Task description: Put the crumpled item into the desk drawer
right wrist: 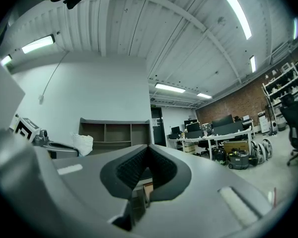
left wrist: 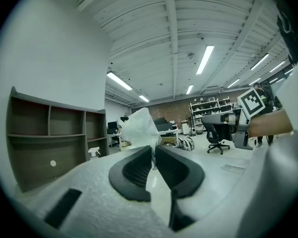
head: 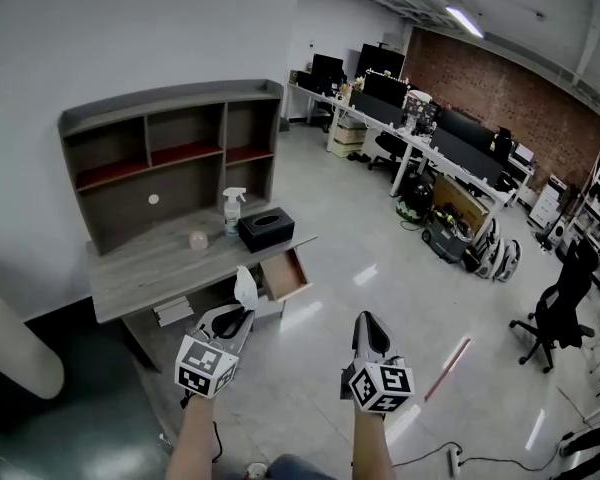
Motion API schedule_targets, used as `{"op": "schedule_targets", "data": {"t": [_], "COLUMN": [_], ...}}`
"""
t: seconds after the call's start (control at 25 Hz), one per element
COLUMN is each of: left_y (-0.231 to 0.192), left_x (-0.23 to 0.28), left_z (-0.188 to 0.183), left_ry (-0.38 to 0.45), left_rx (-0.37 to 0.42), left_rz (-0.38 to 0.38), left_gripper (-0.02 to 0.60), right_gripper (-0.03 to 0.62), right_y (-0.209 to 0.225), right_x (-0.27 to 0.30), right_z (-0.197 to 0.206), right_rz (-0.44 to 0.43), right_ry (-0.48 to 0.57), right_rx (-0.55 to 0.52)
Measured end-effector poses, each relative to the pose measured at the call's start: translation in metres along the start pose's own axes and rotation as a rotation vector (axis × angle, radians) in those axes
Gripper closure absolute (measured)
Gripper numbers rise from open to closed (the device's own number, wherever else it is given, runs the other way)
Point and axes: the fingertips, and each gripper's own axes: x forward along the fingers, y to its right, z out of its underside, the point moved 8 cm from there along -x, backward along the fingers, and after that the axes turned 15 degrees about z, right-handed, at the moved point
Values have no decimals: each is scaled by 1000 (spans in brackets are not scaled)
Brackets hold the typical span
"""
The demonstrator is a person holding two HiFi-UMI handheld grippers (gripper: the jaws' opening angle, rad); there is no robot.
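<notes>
I am clamping my left claw point(head: 239, 318) on the crumpled item point(head: 245, 286), seemingly tissue, holding it up short of the open drawer point(head: 283, 274) of the bench point(head: 140, 263) for dropping in, with my right claw point(head: 368, 320) closed and empty.

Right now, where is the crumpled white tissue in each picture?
Head view: the crumpled tissue sits low and left of centre, sticking up from the left gripper.
Left gripper view: the tissue is in the middle, pinched by the fingers.
Right gripper view: it is a small white lump at the left.
Shared landmark: the shelf unit shows in all three.
</notes>
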Motion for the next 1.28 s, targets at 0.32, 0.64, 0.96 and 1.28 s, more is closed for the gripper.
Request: {"op": "schedule_targets", "data": {"t": [0.32,0.64,0.96,1.28], "left_y": [-26,-92,-175,-246], "left_x": [19,92,193,267], "left_z": [16,25,40,35], "left_ry": [-24,-43,-69,-80], "left_rx": [-19,-13,-55,-83], "left_rz": [9,-31,-137,-265], "left_gripper": [549,549,549,551], "right_gripper": [583,582,583,582], "right_y": [5,33,67,72], "right_x": [31,139,312,464], "right_z": [14,30,38,45], "right_rz": [25,3,-87,-241], "right_ry": [-12,-4,-22,-58], "right_rx": [18,32,50,49]}}
